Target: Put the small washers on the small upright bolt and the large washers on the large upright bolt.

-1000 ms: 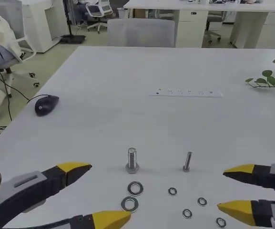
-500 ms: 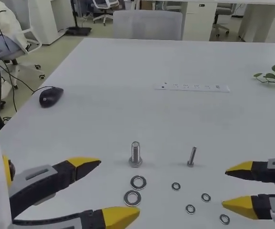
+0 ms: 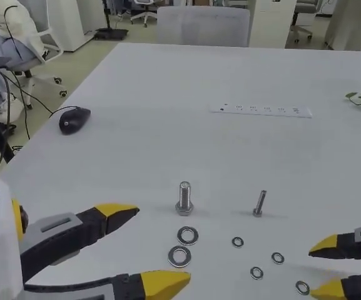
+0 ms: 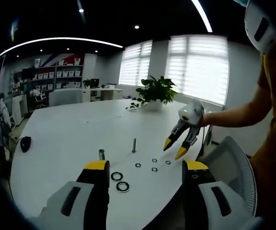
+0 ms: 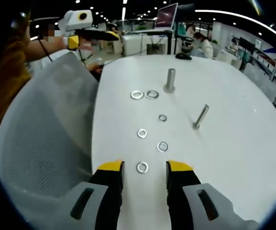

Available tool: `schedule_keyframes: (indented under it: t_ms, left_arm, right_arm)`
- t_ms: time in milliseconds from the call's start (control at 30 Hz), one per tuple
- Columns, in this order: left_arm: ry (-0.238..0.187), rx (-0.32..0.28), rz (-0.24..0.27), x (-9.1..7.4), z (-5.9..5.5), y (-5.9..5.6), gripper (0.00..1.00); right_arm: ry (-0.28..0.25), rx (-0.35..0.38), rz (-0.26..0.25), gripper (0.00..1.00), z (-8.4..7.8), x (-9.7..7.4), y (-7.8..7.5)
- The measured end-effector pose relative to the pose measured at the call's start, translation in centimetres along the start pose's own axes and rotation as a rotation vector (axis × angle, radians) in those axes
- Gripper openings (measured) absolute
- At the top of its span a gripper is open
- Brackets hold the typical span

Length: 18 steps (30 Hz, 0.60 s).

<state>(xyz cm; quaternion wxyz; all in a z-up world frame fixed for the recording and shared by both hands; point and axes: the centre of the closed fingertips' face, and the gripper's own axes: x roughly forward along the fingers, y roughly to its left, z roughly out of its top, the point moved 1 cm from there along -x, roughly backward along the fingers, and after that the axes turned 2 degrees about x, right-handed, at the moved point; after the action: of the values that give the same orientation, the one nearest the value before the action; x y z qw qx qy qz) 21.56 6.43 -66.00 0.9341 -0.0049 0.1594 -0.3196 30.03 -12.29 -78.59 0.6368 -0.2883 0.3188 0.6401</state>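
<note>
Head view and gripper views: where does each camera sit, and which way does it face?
Head view: on the person's head, facing forward and down at the table; left tool and right tool show.
Left gripper view: on the left tool, facing across the table towards the right tool; the person's arm shows.
Right gripper view: on the right tool, facing towards the left tool; the person's orange clothing shows.
All three share the large bolt and small bolt.

large bolt [image 3: 184,199] stands on table [image 3: 167,144] | small bolt [image 3: 259,204] to its right | first large washer [image 3: 188,235] just before large bolt, second large washer [image 3: 179,255] nearer still | small washers [image 3: 256,272] before-right of it | mouse [image 3: 74,120] well behind-left | power strip [image 3: 264,110] behind-right
</note>
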Motion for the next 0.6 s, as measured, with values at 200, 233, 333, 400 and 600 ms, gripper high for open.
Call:
schedule_keyframes:
  t_ms: [200,233,333,400,600]
  left_arm:
    - [0.000,-0.005,0.001,0.1,0.0,0.2,0.61]
    - [-0.001,-0.005,0.001,0.2,0.0,0.2,0.61]
    - [-0.002,-0.004,0.003,0.2,0.1,0.5,0.61]
    - [-0.004,-0.003,0.003,0.2,0.2,0.6,0.61]
    - [-0.009,-0.002,0.000,0.4,0.4,0.7,0.61]
  right_arm:
    - [0.095,-0.062,0.040,0.34,-0.8,1.3,0.3]
    - [0.108,-0.070,0.048,0.34,-0.9,1.6,0.4]
    - [0.147,-0.109,0.052,0.32,-1.4,1.8,0.2]
    - [0.159,-0.118,0.064,0.31,-1.4,1.9,0.2]
    - [0.249,-0.204,0.089,0.28,-1.9,2.1,0.3]
